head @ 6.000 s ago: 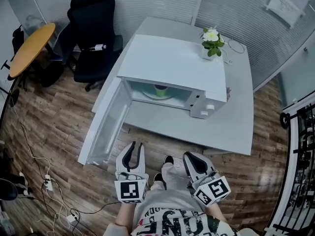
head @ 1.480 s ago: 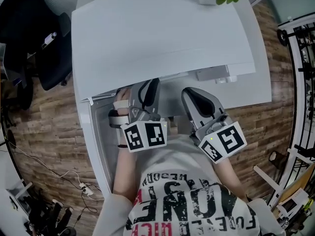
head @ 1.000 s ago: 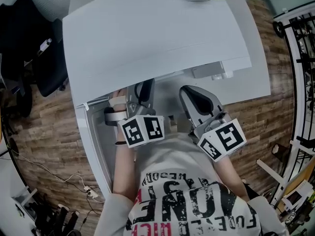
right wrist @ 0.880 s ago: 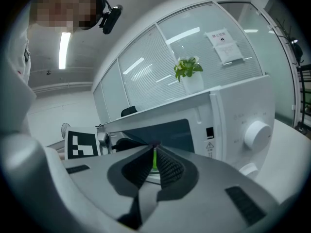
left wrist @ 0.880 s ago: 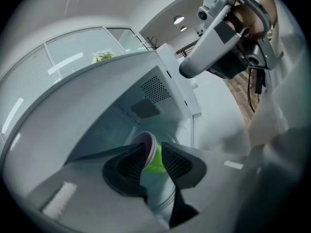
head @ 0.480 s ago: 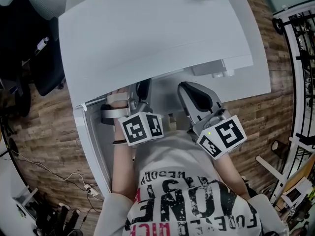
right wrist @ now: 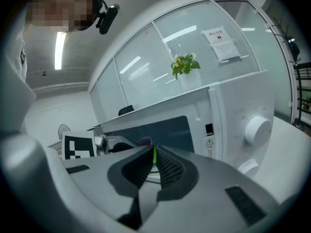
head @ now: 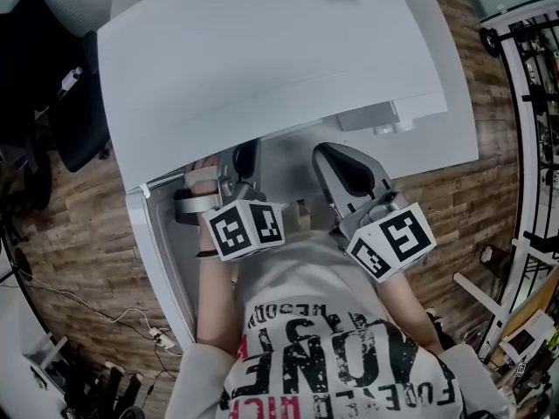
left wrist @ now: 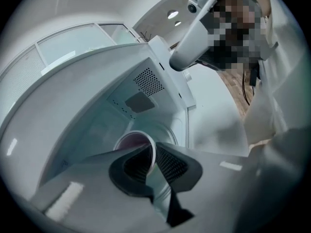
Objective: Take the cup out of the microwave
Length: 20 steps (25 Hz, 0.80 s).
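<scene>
The white microwave [head: 262, 51] stands with its door [head: 162, 269] swung open to the left. Inside, on the glass turntable, is a cup [left wrist: 132, 141] with a white rim and a purplish inside. My left gripper [left wrist: 151, 149] reaches into the cavity; its jaws are closing, with the cup's near wall pinched between the pads. In the head view the left gripper [head: 243, 160] has its tips hidden under the microwave's top. My right gripper [head: 336, 157] hovers in front of the oven opening, and in its own view the right gripper [right wrist: 154, 152] has its jaws together, empty.
The microwave's control panel with two knobs [right wrist: 257, 128] is at the right of the opening. A potted plant [right wrist: 186, 67] stands on the table behind. An office chair [head: 52, 94] and wooden floor lie to the left. A metal rack [head: 533, 103] is at the right.
The left gripper has slid a little deeper under the microwave's top, toward the cavity. The right gripper has stayed where it was.
</scene>
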Tool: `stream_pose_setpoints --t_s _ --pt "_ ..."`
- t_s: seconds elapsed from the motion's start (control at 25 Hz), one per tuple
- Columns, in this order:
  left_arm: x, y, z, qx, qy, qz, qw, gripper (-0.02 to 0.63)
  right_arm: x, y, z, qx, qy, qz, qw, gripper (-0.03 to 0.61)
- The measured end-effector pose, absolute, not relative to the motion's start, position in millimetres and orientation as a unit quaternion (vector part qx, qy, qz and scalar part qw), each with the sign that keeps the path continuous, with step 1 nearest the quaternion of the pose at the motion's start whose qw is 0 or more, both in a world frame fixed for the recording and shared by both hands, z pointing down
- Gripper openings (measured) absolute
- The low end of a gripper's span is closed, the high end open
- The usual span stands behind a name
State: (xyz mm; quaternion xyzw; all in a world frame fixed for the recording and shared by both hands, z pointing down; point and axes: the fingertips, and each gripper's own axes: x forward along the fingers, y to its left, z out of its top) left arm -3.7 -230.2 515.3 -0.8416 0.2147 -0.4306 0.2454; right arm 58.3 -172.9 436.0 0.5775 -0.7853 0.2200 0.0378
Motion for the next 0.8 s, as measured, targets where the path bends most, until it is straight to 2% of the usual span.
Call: stream_pose_setpoints --t_s 0.32,0.8 --pt "-7 -222 503 -0.881 0.238 -0.375 0.162 0.04 57 -166 430 0.578 -0.786 0.216 0.029 0.026" --pt "-2 -203 489 -0.878 0.257 -0.371 0.162 0.039 82 -150 423 0.573 -0.792 0.212 0.002 0.026"
